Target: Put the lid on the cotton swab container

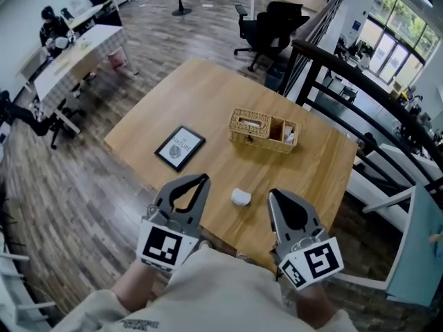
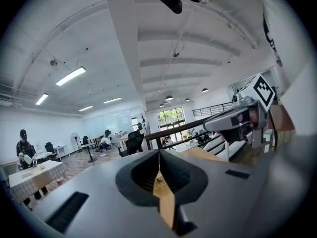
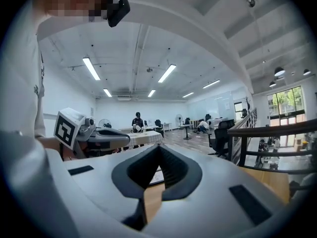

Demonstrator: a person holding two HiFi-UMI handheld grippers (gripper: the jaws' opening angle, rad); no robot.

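Closed left tongs [image 1: 204,178], right tongs [image 1: 271,194] flank white container [image 1: 240,198] before basket [image 1: 243,138].

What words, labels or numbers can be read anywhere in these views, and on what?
"NATURE": faint, on the framed print; the smaller line above it is too small to read.
Shirt print: too blurred to read.
Left cube and right cube: square markers only, no words.
Both gripper views: no text.
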